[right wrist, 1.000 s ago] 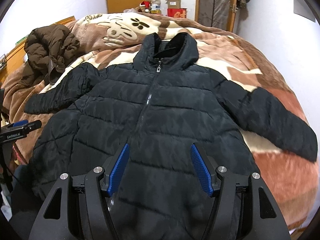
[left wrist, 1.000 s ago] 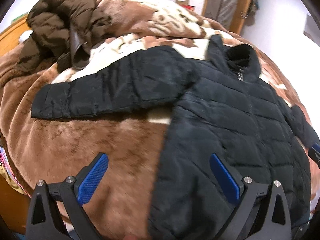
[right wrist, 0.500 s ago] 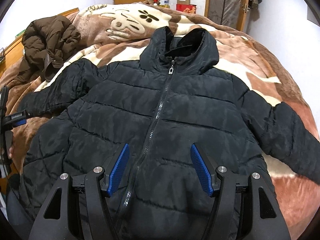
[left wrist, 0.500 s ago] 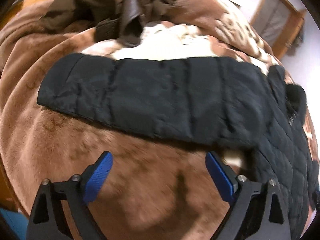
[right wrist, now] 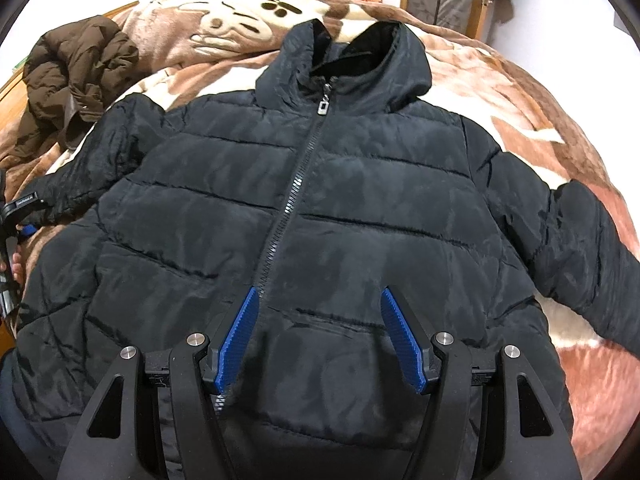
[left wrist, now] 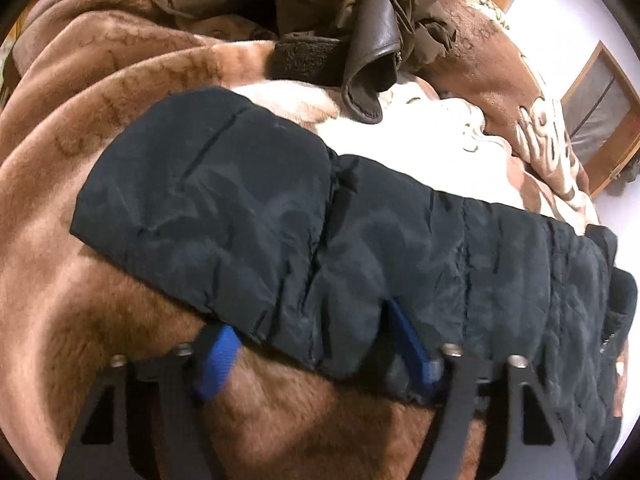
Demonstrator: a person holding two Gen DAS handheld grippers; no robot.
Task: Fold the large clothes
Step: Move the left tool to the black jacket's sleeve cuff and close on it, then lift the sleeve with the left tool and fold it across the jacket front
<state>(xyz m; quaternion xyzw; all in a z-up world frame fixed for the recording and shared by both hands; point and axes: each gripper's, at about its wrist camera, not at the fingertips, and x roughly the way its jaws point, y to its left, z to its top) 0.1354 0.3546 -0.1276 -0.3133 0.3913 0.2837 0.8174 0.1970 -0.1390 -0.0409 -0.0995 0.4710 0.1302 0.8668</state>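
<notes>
- The black puffer jacket (right wrist: 320,208) lies face up and spread flat on the bed, collar toward the far end, hem nearest the right wrist camera.
- Its shell is a dull, slightly shiny black, quilted in wide horizontal bands; lower on the left side the stitching turns diagonal.
- The front zipper (right wrist: 292,196) is done up to the collar, with a small silver pull (right wrist: 322,108) hanging just under the neck opening.
- The stand-up collar (right wrist: 344,60) gapes open and shows a darker lining.
- Both sleeves lie out to the sides; the left sleeve (left wrist: 280,232) stretches across the blanket with its cuff end flat and lightly creased.
- The left gripper (left wrist: 316,360) straddles that sleeve's near edge: the padded fabric sits between its blue fingers (left wrist: 218,360) and the jaws are closing on it, the pads not clearly pressing yet.
- The right gripper (right wrist: 320,340) hovers over the lower front of the jacket, jaws spread wide with nothing between them.
- Under everything lies a plush brown-and-cream blanket (right wrist: 540,128) with a cartoon print.
- A crumpled brown coat (right wrist: 76,80) sits on the blanket beyond the left sleeve, apart from it.
- A hand (right wrist: 16,268) shows at the left edge of the right wrist view.
</notes>
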